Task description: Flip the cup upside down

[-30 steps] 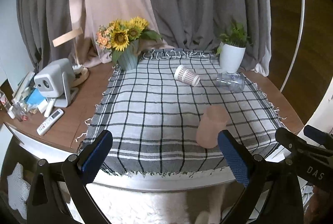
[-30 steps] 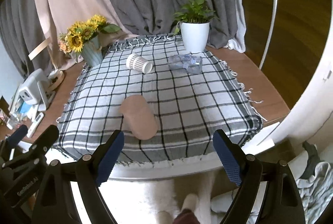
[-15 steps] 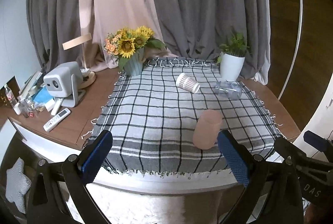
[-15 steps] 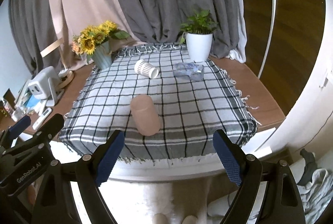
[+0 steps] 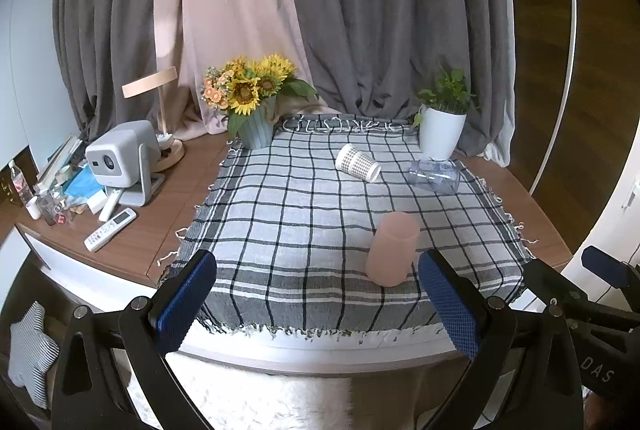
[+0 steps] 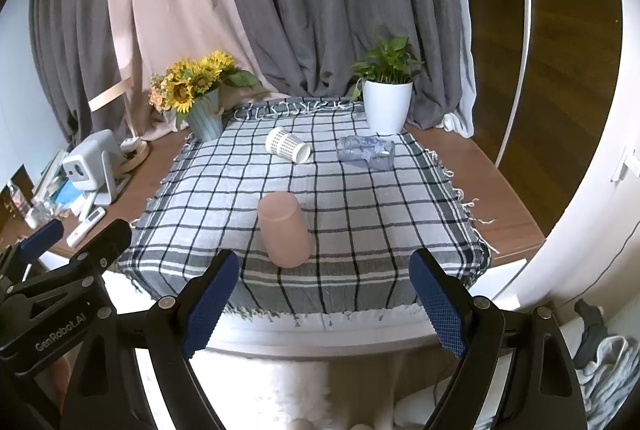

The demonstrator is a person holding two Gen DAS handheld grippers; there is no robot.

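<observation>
A matte pink cup stands upside down near the front edge of the checked cloth, closed base up, its sides widening slightly toward the rim against the fabric. My left claw and my right claw hang short of the table, each with blue pads spread wide and nothing between them. Farther back, a white dotted paper cup and a clear plastic cup lie on their sides, near a white potted plant and a vase of sunflowers.
</observation>
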